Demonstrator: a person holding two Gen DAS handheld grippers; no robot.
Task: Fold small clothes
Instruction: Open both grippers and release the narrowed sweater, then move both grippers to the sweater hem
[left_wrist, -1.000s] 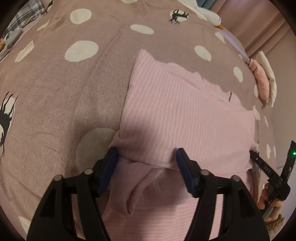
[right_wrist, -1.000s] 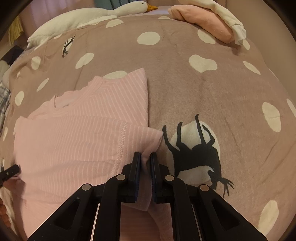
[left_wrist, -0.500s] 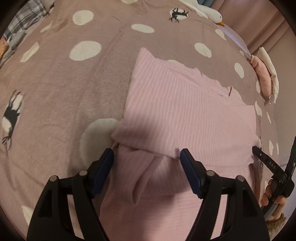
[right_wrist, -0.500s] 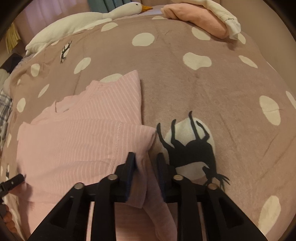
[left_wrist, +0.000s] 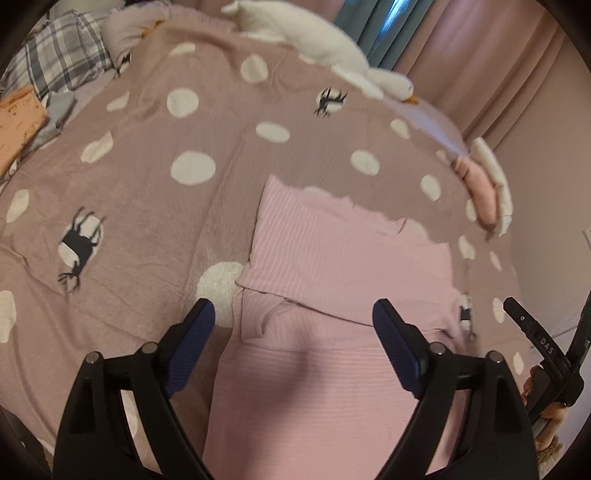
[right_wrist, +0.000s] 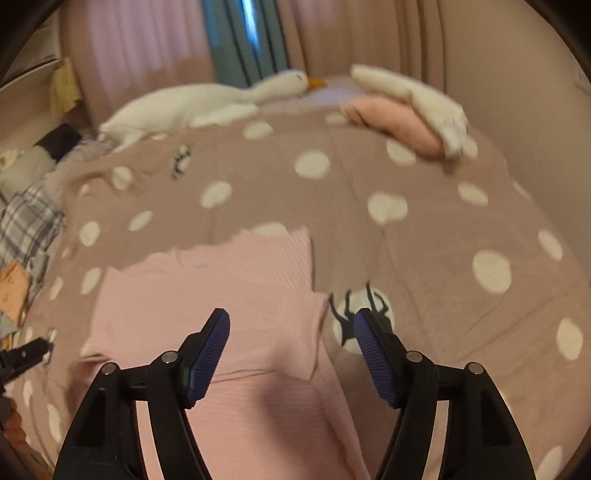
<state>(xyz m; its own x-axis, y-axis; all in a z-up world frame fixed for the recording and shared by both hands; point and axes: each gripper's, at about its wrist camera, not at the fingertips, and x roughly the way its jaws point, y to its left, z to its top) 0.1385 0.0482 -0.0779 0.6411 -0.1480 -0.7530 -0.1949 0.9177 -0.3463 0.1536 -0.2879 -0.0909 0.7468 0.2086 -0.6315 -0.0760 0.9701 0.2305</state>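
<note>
A pink striped garment (left_wrist: 332, 266) (right_wrist: 221, 295) lies folded over on a mauve bedspread (left_wrist: 147, 184) with white dots. My left gripper (left_wrist: 293, 317) hovers above its near left part, jaws still opening, nothing between the pads. My right gripper (right_wrist: 291, 325) hangs above the garment's right edge, its jaws opening too, clear of the cloth. The right gripper's tip (left_wrist: 524, 321), with the hand that holds it, shows at the right edge of the left wrist view. The left gripper's tip (right_wrist: 26, 354) shows at the left edge of the right wrist view.
A white goose plush (right_wrist: 207, 99) (left_wrist: 325, 48) lies at the far side of the bed. A pile of pink and white folded clothes (right_wrist: 406, 110) (left_wrist: 484, 184) sits at the far right. Plaid fabric (left_wrist: 62, 62) and an orange item (left_wrist: 18, 122) lie at the left.
The right gripper let go of the garment's folded edge and opened. The left gripper opened wider. Both rose and drew back, so more of the bed shows.
</note>
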